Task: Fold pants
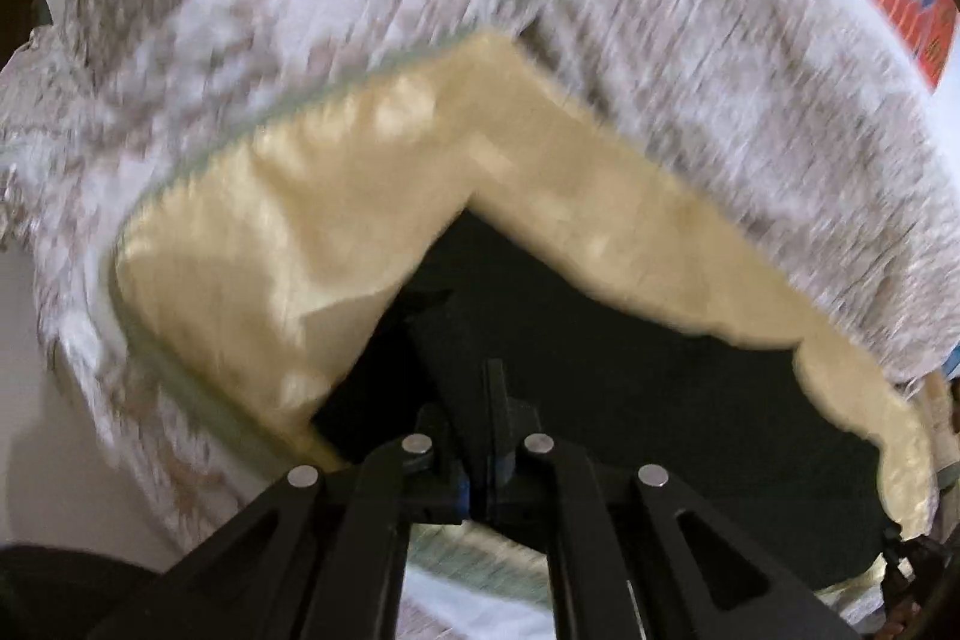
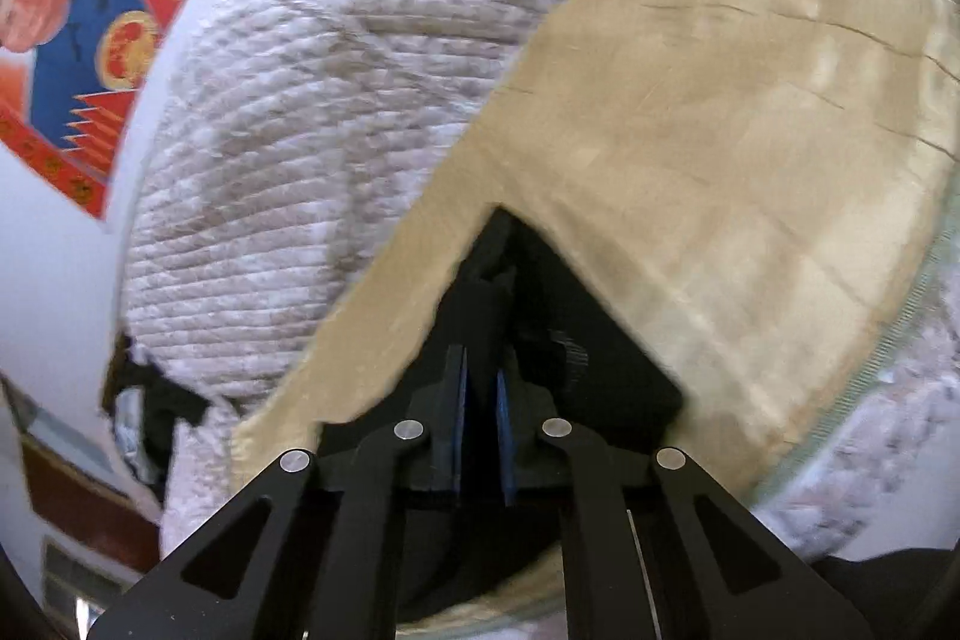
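The black pants (image 1: 630,370) hang as a dark sheet in front of both cameras, over a cream mat (image 1: 270,232). My left gripper (image 1: 474,400) is shut on an edge of the black cloth, which rises from its fingertips and hides them. In the right wrist view the pants (image 2: 570,328) form a dark peak above my right gripper (image 2: 480,394). Its blue pads (image 2: 459,400) stand close together with black cloth pinched between them. The left wrist view is blurred.
The cream mat (image 2: 720,100) lies on a pale patterned quilt (image 2: 300,130) that covers the bed (image 1: 240,28). A red and blue poster (image 2: 90,28) hangs on the white wall. Dark wooden furniture (image 2: 78,490) stands at the lower left. A dark sleeve (image 2: 888,592) shows at the bottom right.
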### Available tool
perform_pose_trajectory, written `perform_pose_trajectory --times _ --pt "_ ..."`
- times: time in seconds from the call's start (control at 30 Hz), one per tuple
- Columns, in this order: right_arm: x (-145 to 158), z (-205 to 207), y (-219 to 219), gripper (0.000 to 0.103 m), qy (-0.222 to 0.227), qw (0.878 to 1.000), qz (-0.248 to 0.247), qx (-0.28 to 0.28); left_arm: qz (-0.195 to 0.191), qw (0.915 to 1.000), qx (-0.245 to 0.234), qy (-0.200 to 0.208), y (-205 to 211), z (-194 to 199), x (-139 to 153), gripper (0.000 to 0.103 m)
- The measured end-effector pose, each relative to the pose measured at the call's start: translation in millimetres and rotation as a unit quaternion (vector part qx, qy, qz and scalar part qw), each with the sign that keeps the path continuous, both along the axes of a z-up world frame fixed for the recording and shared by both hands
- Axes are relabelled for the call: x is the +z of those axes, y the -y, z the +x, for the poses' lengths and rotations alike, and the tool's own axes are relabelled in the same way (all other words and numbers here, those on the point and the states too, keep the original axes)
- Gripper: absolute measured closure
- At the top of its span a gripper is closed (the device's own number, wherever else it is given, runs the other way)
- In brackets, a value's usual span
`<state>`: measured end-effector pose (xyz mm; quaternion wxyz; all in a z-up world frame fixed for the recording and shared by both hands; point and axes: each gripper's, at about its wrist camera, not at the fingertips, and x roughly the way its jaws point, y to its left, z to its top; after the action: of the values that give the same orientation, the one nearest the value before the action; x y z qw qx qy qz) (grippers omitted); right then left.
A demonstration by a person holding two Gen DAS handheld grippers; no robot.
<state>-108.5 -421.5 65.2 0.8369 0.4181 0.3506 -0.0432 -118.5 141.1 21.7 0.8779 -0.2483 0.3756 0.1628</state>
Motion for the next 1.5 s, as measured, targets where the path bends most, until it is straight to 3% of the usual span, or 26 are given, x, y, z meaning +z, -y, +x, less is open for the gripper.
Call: perform_pose_trajectory --times 0.07,0.23,0.37,0.43,0.47,0.53,0.63,0.73,0.87,1.0,1.23,1.3,1.4,1.5 --pt "-20 1 3 0.095 -0.043 0.999 0.005 -0.002 -0.013 0.9999 0.004 -0.009 -3 -1 -7 0.099" --pt "-5 -2 -2 0.095 -0.032 0.999 -0.016 -0.004 0.012 0.9997 0.0 0.022 1 -8 10 0.099" --pt "-10 1 -8 0.095 -0.056 0.998 -0.042 -0.001 0.01 0.9995 -0.001 -0.029 -1 4 -8 0.099" --pt "-22 3 -7 0.095 -0.079 0.996 -0.03 0.006 0.012 0.9995 0.006 -0.028 -3 0 -5 0.094" --pt "-20 0 -7 0.094 -0.074 0.997 -0.036 0.002 0.023 0.9992 0.017 -0.027 -5 -3 0 0.094" --pt "-10 -7 -6 0.081 -0.073 0.996 -0.054 -0.013 0.038 0.9984 0.039 -0.017 -11 -9 11 0.094" --pt "13 -19 -2 0.08 -0.052 0.991 -0.109 -0.048 0.058 0.9966 0.058 0.002 -16 -12 29 0.094" --pt "35 -13 -15 0.078 -0.007 0.987 -0.162 -0.02 0.066 0.9974 0.014 0.025 -1 4 41 0.092" --pt "32 32 -62 0.076 0.01 0.973 -0.199 0.12 0.06 0.9947 -0.081 0.02 39 46 37 0.083" --pt "10 77 -97 0.076 -0.008 0.95 -0.224 0.218 0.064 0.9843 -0.164 0.007 80 90 32 0.083" --pt "-1 125 -125 0.076 -0.016 0.924 -0.254 0.285 0.034 0.9609 -0.275 -0.001 162 158 20 0.083" --pt "-4 136 -120 0.076 -0.022 0.927 -0.268 0.262 0.022 0.9574 -0.288 -0.016 181 179 11 0.083" --pt "-11 145 -90 0.077 -0.041 0.945 -0.248 0.208 0.015 0.9568 -0.288 -0.039 199 204 -6 0.083" --pt "-19 155 -74 0.092 -0.05 0.955 -0.221 0.19 0.018 0.964 -0.262 -0.04 197 221 -14 0.082"
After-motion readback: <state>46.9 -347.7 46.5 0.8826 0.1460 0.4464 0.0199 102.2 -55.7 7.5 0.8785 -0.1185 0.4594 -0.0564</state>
